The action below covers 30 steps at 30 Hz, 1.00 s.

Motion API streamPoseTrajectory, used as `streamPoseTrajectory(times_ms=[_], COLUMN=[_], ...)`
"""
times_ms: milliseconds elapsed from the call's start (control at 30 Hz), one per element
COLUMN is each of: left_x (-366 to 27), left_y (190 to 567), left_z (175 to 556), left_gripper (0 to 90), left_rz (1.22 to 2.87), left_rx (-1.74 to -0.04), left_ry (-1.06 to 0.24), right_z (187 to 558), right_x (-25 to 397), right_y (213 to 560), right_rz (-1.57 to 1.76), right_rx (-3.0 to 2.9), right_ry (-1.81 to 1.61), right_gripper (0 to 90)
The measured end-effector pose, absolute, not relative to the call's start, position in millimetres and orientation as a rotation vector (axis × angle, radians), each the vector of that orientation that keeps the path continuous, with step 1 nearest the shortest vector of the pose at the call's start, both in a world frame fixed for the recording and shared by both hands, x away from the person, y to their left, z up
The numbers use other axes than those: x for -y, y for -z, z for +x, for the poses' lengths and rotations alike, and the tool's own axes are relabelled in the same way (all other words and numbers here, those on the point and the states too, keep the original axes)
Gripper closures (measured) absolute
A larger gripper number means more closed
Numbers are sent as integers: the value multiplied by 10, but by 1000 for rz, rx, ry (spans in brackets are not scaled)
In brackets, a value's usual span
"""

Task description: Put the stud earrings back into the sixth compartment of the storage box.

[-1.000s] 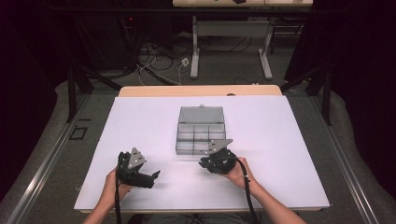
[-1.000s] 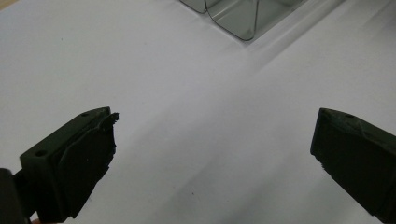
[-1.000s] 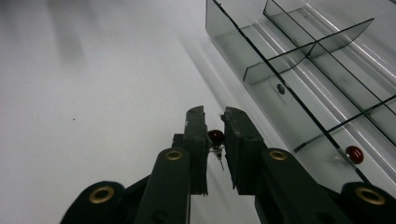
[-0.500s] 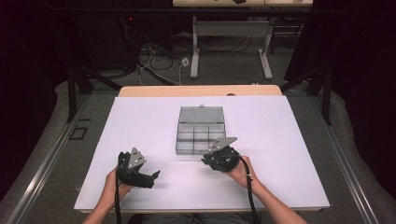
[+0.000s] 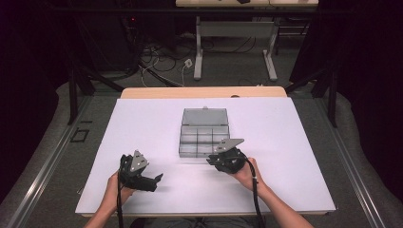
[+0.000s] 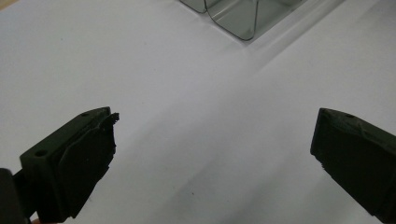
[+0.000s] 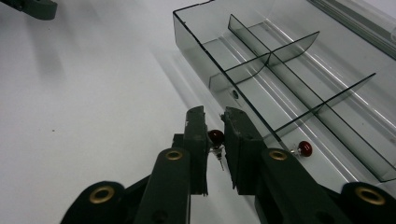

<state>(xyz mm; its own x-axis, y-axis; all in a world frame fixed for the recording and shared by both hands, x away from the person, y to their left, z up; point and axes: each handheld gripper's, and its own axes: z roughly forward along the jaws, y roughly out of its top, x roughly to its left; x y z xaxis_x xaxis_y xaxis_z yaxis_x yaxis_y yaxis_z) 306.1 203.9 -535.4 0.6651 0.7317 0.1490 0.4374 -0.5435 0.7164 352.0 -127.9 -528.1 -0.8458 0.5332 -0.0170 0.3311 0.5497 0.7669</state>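
Observation:
A clear grey compartment box (image 5: 204,137) lies mid-table with its lid (image 5: 205,116) folded back. My right gripper (image 5: 212,161) hovers at the box's near right corner. In the right gripper view its jaws (image 7: 215,126) are shut on a small pin with a dark red bead (image 7: 215,136), held just outside the box's near wall (image 7: 219,77). A second red-beaded pin (image 7: 304,148) lies inside the nearest compartment. My left gripper (image 5: 157,179) rests low at the front left, open, with nothing between its fingers (image 6: 215,140). A corner of the box (image 6: 233,18) shows far ahead of it.
The white table (image 5: 142,123) has bare room left, right and in front of the box. The box's other compartments (image 7: 261,42) look empty. The left gripper's jaw tip (image 7: 32,7) appears far off in the right gripper view. A wooden edge (image 5: 204,91) borders the back.
My right gripper has edged slightly forward and right, closer to the box, with the pin still held. The left gripper has stayed put.

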Motion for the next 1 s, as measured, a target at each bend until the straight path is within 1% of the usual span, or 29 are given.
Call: streamPoseTrajectory(times_ms=[1000], left_x=[-2028], left_y=[5358], left_z=[3059], left_gripper=[1], left_rz=[2227], left_rx=[-898], left_ry=[-579], right_z=[3614], right_x=[1446], right_y=[5214], right_rz=[813], right_rx=[-2392], right_ry=[-1200], right_gripper=[797])
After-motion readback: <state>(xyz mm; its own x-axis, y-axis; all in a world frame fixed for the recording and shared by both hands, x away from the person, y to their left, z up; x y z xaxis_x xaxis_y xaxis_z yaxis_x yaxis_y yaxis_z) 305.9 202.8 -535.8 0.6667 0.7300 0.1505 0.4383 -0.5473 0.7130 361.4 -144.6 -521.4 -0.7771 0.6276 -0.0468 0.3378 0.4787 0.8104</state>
